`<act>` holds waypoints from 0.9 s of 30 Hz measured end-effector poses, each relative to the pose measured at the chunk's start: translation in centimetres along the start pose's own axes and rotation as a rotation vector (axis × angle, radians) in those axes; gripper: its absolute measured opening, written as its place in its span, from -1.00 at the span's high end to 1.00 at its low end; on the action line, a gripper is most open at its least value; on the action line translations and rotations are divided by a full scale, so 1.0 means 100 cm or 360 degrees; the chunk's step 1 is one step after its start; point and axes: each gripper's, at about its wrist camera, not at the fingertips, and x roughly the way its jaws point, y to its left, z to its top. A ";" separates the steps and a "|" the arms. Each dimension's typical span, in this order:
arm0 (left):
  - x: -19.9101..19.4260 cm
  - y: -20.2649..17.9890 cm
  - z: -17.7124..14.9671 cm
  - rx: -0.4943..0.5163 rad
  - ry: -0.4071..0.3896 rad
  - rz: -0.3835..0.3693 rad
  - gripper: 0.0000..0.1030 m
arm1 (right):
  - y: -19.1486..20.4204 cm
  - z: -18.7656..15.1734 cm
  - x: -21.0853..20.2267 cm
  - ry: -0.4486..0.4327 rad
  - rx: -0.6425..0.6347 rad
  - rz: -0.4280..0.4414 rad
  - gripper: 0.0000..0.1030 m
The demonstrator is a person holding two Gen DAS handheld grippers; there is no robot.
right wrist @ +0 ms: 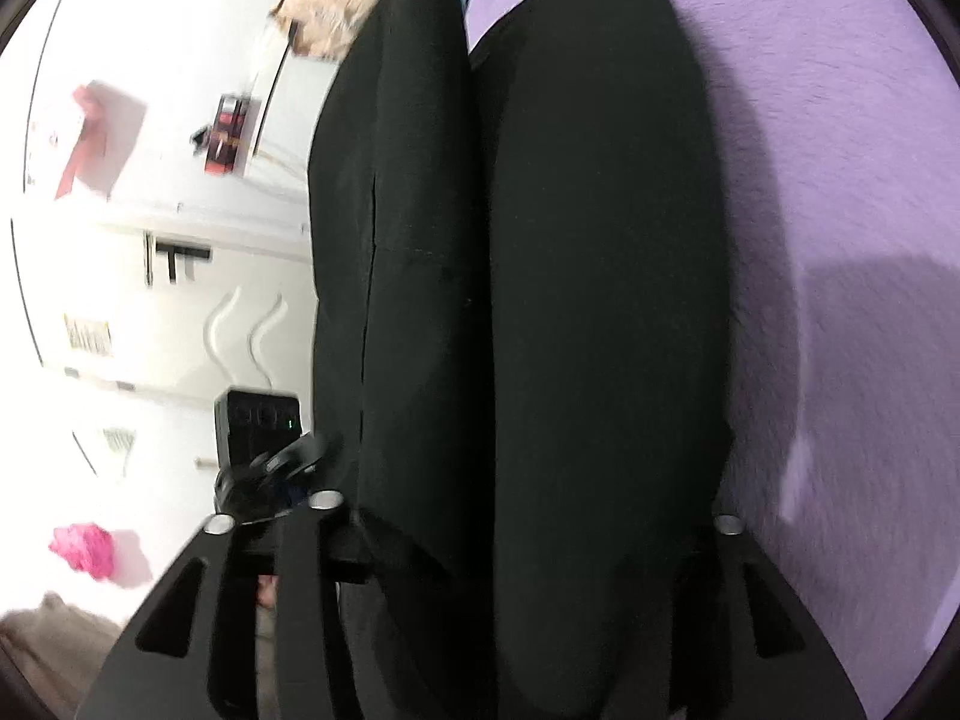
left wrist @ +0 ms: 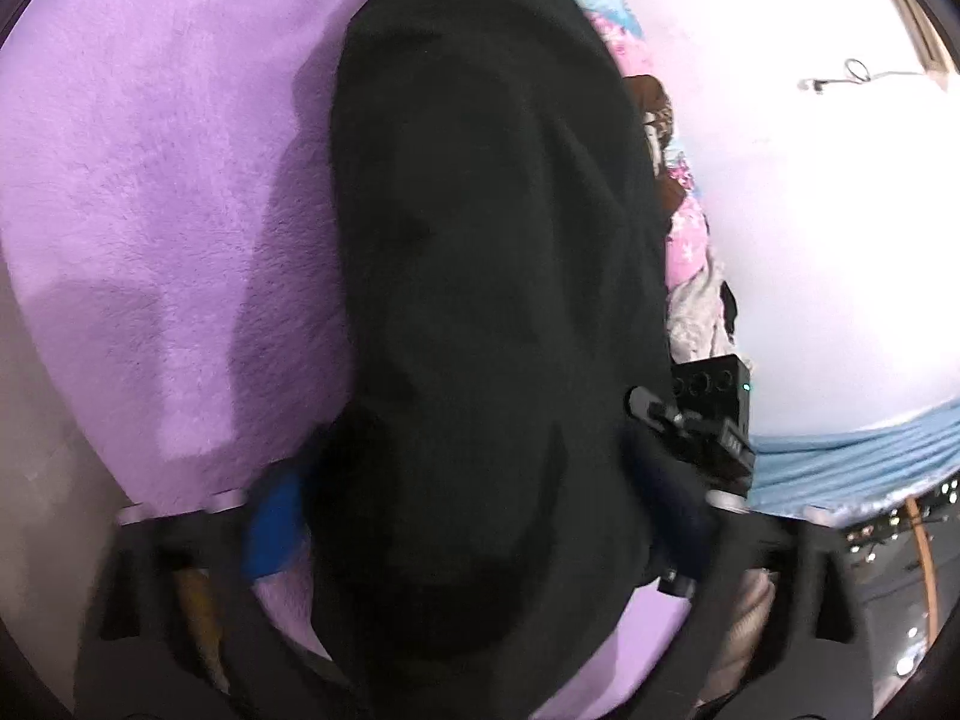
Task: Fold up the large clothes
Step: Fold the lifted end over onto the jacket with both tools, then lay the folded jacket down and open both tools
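Purple plush blanket (left wrist: pixel 150 210), black garment (left wrist: pixel 492 300) — white wall (left wrist: pixel 810 240)

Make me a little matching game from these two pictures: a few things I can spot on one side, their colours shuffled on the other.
Things:
1. garment lying between the left gripper's fingers
2. fuzzy blanket under it
3. crumpled cloth on the floor
4. furry fabric at the top of the right wrist view

Colours:
A. bright pink
B. beige
C. black
D. lilac

Pairs: 1-C, 2-D, 3-A, 4-B
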 end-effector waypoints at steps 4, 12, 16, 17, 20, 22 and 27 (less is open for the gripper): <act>-0.021 0.007 0.004 -0.0004 -0.0037 0.0116 -0.88 | 0.013 -0.015 -0.028 -0.0152 0.0025 -0.0091 -0.88; -0.060 -0.016 -0.027 0.0167 -0.0134 0.0306 -0.88 | 0.039 -0.062 -0.054 -0.0233 -0.0046 -0.0518 -0.88; -0.064 -0.038 -0.048 0.0185 -0.0151 0.0341 -0.88 | 0.050 -0.079 -0.076 -0.0270 -0.0088 -0.0564 -0.88; -0.064 -0.043 -0.056 0.0183 -0.0155 0.0349 -0.88 | 0.059 -0.083 -0.076 -0.0287 -0.0109 -0.0597 -0.88; -0.067 -0.059 -0.070 0.0200 -0.0202 0.0406 -0.88 | 0.085 -0.090 -0.090 -0.0301 -0.0148 -0.0620 -0.88; -0.068 -0.069 -0.076 0.0210 -0.0244 0.0474 -0.88 | 0.098 -0.099 -0.087 -0.0323 -0.0215 -0.0707 -0.88; -0.084 -0.084 -0.110 0.0275 -0.0341 0.0650 -0.88 | 0.133 -0.132 -0.091 -0.0405 -0.0411 -0.0900 -0.88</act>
